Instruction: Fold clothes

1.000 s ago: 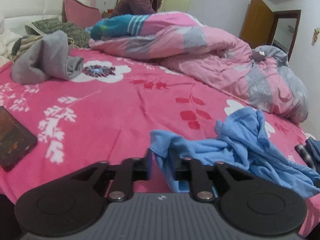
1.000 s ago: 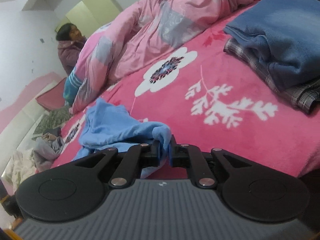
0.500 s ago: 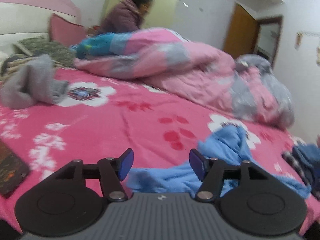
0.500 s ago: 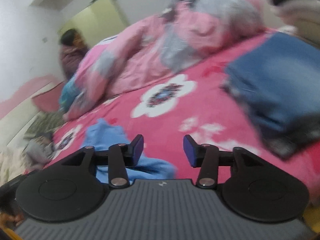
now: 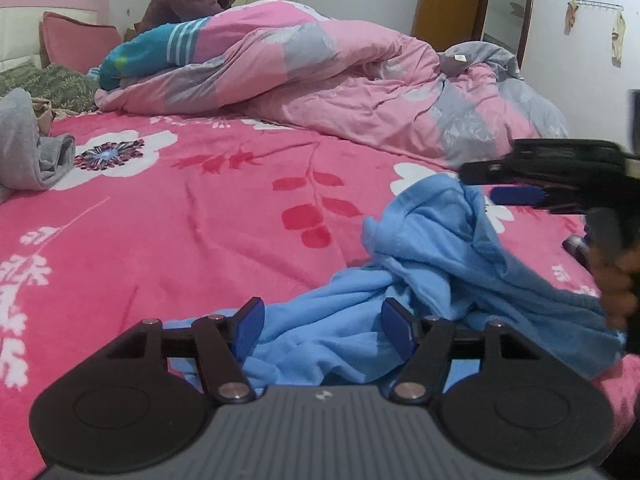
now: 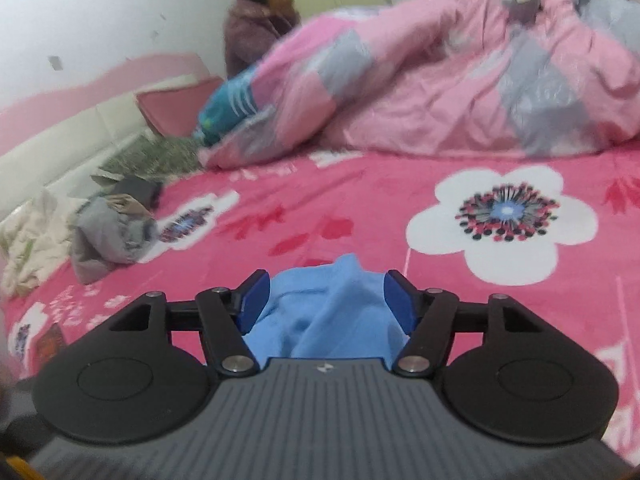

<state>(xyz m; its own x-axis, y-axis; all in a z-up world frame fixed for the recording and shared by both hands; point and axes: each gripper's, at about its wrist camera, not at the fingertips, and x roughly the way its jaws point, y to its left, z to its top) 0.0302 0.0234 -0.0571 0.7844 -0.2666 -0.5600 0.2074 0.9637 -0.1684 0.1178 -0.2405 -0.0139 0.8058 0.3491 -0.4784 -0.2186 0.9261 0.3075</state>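
On the near edge of the bed (image 5: 224,216), the blue garment (image 5: 436,280) lies crumpled on the pink flowered blanket, no longer held. A second ago both tools pinched its near hem; now the left hand-held gripper (image 5: 322,330) stands spread, with loose blue cloth lying between its fingers and nothing pressing on it. The right hand-held gripper (image 6: 326,304) is opening too, its blue pads (image 6: 396,304) apart over a bunched fold of the garment, and it has swung across toward the right end of the cloth, where the left camera catches it hanging above the heap. The let-go suggests a change of grip: the garment is still unfolded and tangled, so fresh corners probably need picking before it can be spread flat. A grey garment (image 5: 28,148) waits at far left, beside the heaped quilt (image 5: 340,92).
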